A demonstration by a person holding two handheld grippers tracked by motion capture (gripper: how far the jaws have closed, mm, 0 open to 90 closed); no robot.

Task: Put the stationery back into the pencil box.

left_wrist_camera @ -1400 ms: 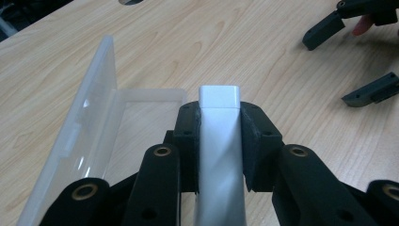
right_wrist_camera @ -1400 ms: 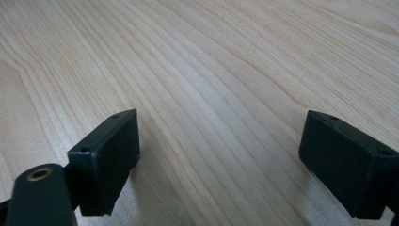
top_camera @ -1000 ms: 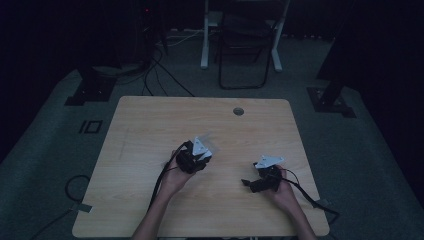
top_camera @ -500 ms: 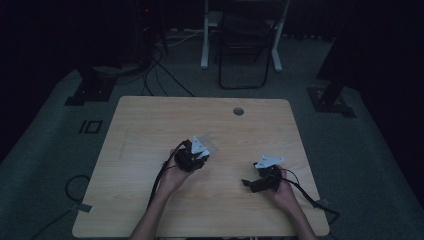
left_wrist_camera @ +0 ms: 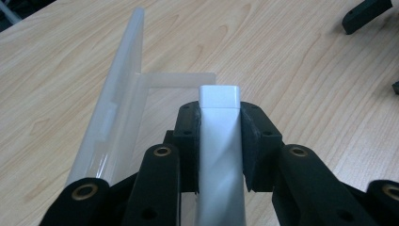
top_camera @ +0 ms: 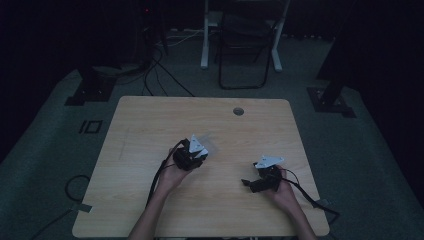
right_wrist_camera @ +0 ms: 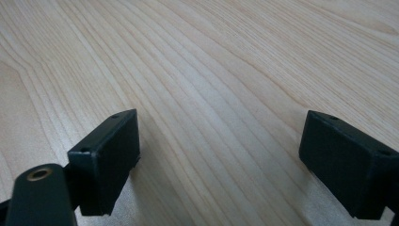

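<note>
From my remote station, little separates this moment from the frames a second and half a second back: both of my hands sit where they were on the wooden table [top_camera: 150, 130], and the left gripper [top_camera: 192, 155] has kept its clamp unchanged. That left gripper, near the table's middle in the high view, is grasping a white rectangular bar [left_wrist_camera: 219, 141]; the left gripper view shows the bar squeezed between the two black pads [left_wrist_camera: 187, 141], its squared end jutting just past them. Beside it, on the left of that view, stands a translucent plastic case [left_wrist_camera: 120, 108], hinged open, one panel upright and the other flat on the wood under the bar; whether the bar touches the flat panel I cannot tell. From above, the case reads as no more than a pale patch [top_camera: 211, 146] just beyond the gripper. The right gripper [top_camera: 256, 182] rests near the table's right front edge, well apart from the left; the right gripper view shows its jaws released and spread wide, bare wood grain [right_wrist_camera: 211, 94] between them, a detail the dim high view leaves unclear.
</note>
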